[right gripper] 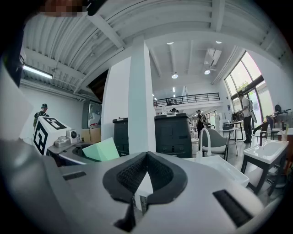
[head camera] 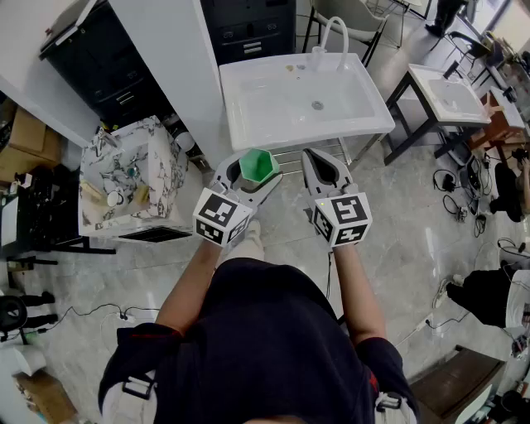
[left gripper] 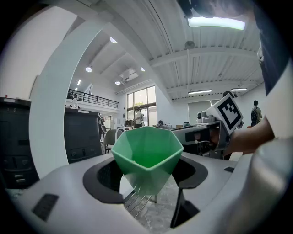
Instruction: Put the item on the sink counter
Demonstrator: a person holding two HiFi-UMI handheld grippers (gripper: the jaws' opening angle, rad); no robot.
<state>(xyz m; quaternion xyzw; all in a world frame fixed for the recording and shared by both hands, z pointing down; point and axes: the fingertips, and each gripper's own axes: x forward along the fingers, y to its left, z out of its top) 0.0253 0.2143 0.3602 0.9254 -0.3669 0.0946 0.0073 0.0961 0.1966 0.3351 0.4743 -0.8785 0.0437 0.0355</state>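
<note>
Our left gripper has its 2 pads spread wide and clenched on the sides of the green cup. The cup sits mouth up, so it rides level while we carry it. Our right gripper has its jaws pressed together on nothing and is held alongside, we judge, simply to keep clear. The cup hangs in the air just short of the front edge of the white sink, toward its left corner, not yet over the rim where it belongs. The flat rim round the basin is bare, with a tap at the back edge. Around us are a pale stone floor, a marbled stand on the left, black cabinets behind, and 1 more sink on the right.
</note>
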